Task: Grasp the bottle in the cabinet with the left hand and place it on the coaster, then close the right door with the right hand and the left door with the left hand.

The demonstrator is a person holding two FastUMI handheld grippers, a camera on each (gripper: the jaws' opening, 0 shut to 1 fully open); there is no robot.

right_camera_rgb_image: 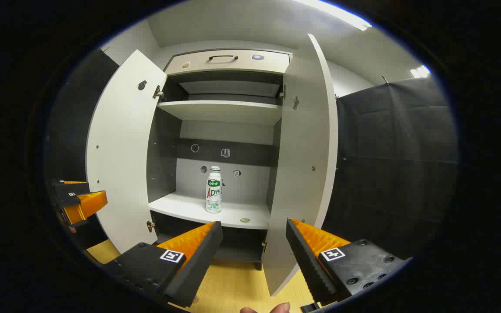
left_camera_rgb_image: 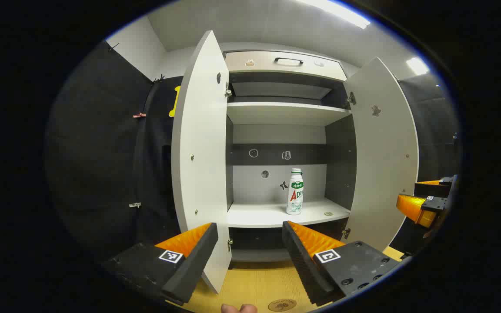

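Ahead: white plastic bottle with green label (left_camera_rgb_image: 294,191) upright on pale lower shelf of open white cabinet (left_camera_rgb_image: 276,214), straight beyond left gripper (left_camera_rgb_image: 250,237), well apart. Left gripper spread wide, empty; right gripper (right_camera_rgb_image: 254,237) likewise spread. Left judged better aligned.

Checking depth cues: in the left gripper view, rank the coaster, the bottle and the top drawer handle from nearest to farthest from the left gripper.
From the left gripper:
1. coaster, on the table just below it.
2. bottle, standing on the cabinet shelf ahead.
3. drawer handle, high above.
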